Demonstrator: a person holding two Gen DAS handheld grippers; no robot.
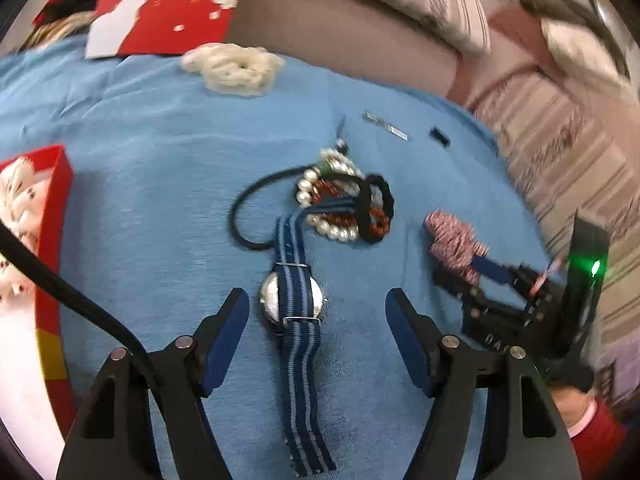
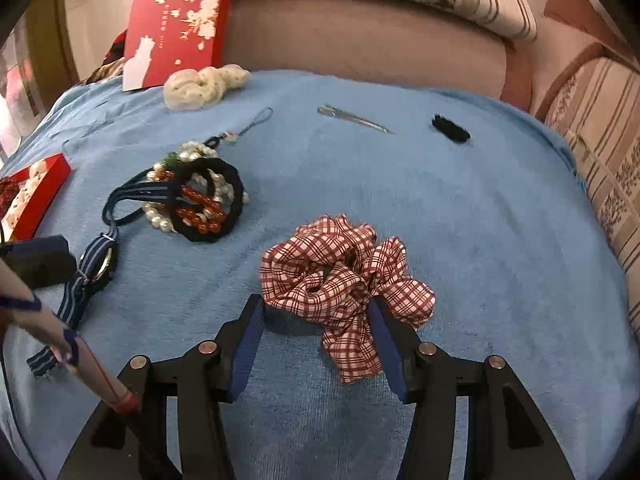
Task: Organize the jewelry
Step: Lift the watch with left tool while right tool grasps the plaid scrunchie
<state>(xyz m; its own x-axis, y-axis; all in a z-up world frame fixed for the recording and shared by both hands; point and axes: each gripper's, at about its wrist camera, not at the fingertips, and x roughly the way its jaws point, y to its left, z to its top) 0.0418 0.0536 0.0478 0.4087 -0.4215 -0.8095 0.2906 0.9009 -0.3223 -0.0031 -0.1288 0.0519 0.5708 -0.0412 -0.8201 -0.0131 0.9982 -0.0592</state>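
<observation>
Left tool point(image 1: 318, 312): fingers stood spread wide, one on each side of the watch, pads not touching it.
Watch point(image 1: 291, 300): lay face down on the blue cloth point(image 1: 160, 152), its striped blue strap running from between the fingers up into the jewelry pile.
Jewelry pile point(image 1: 344, 200): pearl beads, red beads, a thick black hair band and a thin black elastic loop lay tangled together beyond the watch.
Right tool point(image 2: 316, 316): fingers stood spread, the right pad touching the checked scrunchie, the left pad apart from it.
Checked scrunchie point(image 2: 340, 276): red and white, it lay on the cloth at the fingertips, one tail hanging back between the fingers.
Red box point(image 1: 52, 208): open, at the cloth's left edge, well apart from the pile.
Far edge: a cream scrunchie point(image 2: 200, 86), a metal hair clip point(image 2: 352, 118) and a small black piece point(image 2: 450, 128) lay apart from one another.
Red lid point(image 2: 180, 24): leaned behind the cream scrunchie.
</observation>
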